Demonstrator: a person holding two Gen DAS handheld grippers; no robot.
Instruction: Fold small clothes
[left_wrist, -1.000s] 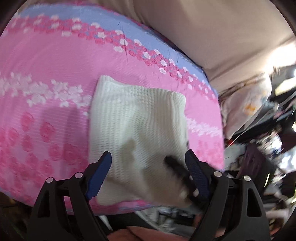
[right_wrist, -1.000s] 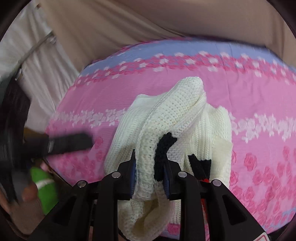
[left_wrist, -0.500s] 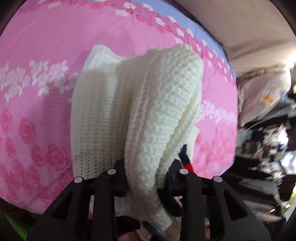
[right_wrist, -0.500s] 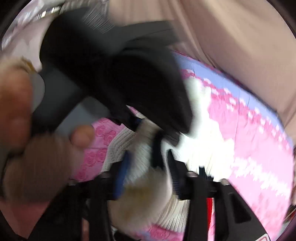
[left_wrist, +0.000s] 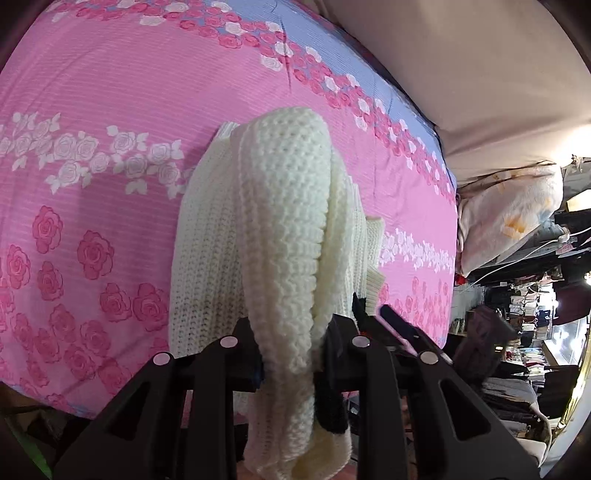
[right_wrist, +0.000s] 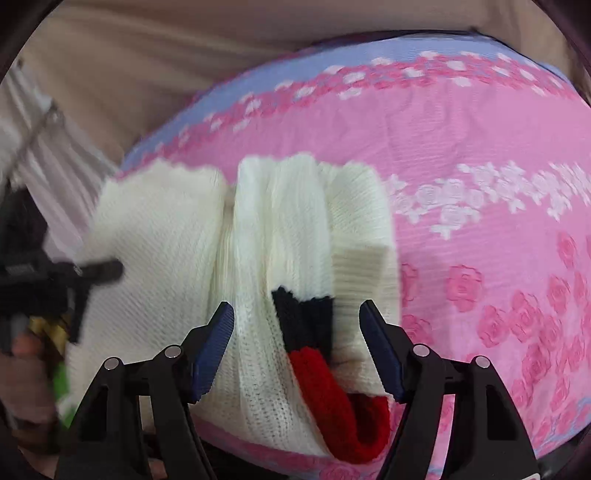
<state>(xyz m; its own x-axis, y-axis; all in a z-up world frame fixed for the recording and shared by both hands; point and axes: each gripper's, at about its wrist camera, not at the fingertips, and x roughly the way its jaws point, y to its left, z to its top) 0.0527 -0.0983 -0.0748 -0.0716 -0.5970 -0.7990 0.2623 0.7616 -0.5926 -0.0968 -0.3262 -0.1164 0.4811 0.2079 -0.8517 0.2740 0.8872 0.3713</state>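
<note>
A cream knitted sweater (left_wrist: 280, 229) with a black and red trimmed edge (right_wrist: 325, 362) lies bunched on the pink floral bed cover (left_wrist: 92, 92). My left gripper (left_wrist: 291, 350) is shut on a thick fold of the sweater and holds it raised toward the camera. My right gripper (right_wrist: 295, 347) is open, its blue-padded fingers (right_wrist: 212, 350) on either side of the sweater's trimmed edge (right_wrist: 303, 317) without pinching it. The left gripper's fingers also show at the left of the right wrist view (right_wrist: 92, 271), against the knit.
The bed cover (right_wrist: 480, 129) has a blue band along its far edge. A beige wall or headboard (left_wrist: 461, 55) rises behind it. A pale bundle (left_wrist: 509, 210) and cluttered shelves (left_wrist: 535, 332) stand beyond the bed's right edge.
My left gripper closed on a fold of the sweater and lifted it. My right gripper let go of the sweater and now stands open around its trimmed edge.
</note>
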